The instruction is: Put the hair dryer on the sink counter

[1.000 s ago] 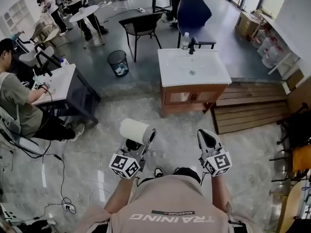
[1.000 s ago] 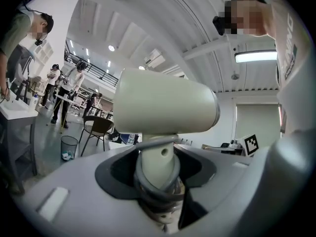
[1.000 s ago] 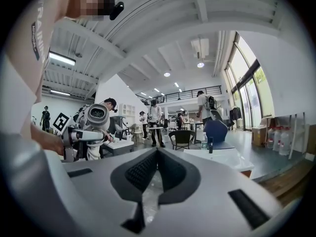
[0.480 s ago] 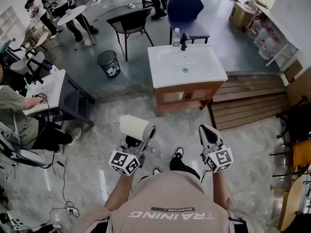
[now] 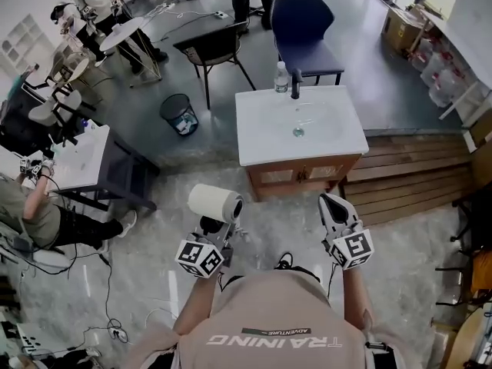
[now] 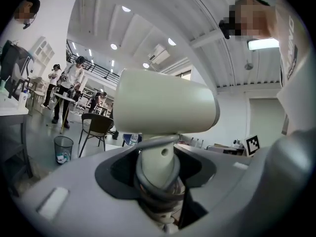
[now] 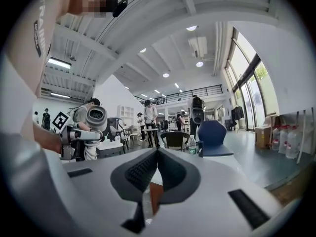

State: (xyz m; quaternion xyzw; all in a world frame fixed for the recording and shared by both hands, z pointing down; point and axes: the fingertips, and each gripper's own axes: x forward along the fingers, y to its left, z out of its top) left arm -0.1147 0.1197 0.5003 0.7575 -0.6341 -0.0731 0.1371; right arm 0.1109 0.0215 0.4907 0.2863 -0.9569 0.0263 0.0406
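Note:
A cream hair dryer (image 5: 217, 204) stands upright over the floor, its handle clamped in my left gripper (image 5: 211, 226). In the left gripper view the barrel of the hair dryer (image 6: 165, 107) fills the middle and its cord is coiled round the handle between the jaws of the left gripper (image 6: 157, 174). The white sink counter (image 5: 265, 146), with a black faucet (image 5: 295, 83), stands ahead on a wooden cabinet, well beyond both grippers. My right gripper (image 5: 332, 204) is shut and holds nothing. In the right gripper view, the right gripper (image 7: 157, 154) has its pads together, with the hair dryer (image 7: 96, 116) off to its left.
A water bottle (image 5: 282, 77) stands at the counter's back edge. Behind it are a blue chair (image 5: 304, 25) and a black chair (image 5: 215, 44). A waste bin (image 5: 178, 114) and a desk (image 5: 84, 156) with seated people lie left. A wooden platform (image 5: 415, 183) lies right.
The sink counter has come a little nearer and shows larger in the head view. Both grippers keep the same pose, with the hair dryer still held in the left one.

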